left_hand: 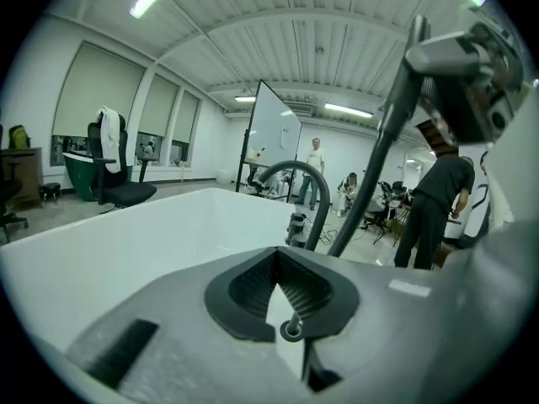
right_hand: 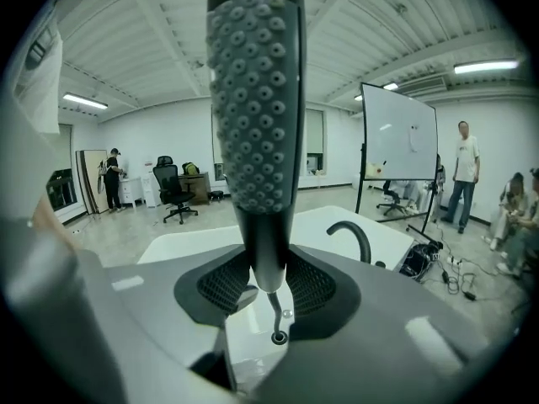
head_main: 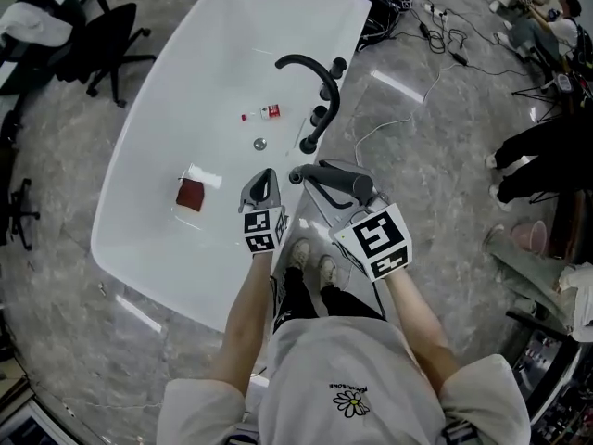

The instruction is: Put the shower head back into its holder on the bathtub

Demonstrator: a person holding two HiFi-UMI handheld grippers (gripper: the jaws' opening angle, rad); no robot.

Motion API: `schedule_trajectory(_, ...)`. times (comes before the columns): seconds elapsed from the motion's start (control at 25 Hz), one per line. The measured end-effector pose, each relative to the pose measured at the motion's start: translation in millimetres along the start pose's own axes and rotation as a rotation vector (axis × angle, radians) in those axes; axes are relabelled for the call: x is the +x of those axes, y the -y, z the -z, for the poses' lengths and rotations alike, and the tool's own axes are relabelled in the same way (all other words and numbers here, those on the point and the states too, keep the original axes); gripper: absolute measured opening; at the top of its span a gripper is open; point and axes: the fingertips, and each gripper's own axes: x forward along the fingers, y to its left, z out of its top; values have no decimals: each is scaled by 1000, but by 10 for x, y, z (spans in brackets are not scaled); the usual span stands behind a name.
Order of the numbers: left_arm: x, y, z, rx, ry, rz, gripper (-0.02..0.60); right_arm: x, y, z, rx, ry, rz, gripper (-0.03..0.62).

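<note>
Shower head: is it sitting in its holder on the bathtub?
No, the shower head is off the tub, clamped upright in the right tool.

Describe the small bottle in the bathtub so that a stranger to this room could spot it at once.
Start at the white bathtub and the curved black tap at its side. On the tub floor near the tap's spout, beside the round drain, lies a small bottle. It alone is white with a red band; the dark red block is squarish.
</note>
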Motion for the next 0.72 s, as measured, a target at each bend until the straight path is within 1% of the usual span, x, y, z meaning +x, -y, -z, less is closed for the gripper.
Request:
schedule_trajectory(0.16,-92,-11,-204,-12,66,4,0,321,109,408,64,-51,-10,141)
schedule_trajectory(0.28,-118,-59,-253,-16,82,0,0,594,203,722,107,-94,-12,141)
schedule_trajectory(0.48,-78,-250,-116,-41,66,-22,0,1056,261,1374,120,-206,-19,141)
schedule_trajectory(0.6,-46,-383,-41,-65,65,-39,0,1314,264,1726,129,-251,-21,141)
schedule_trajectory(0.72,-36,-440,55,-87,58,-43,0,1483,241,2002,107,-296,-16,141)
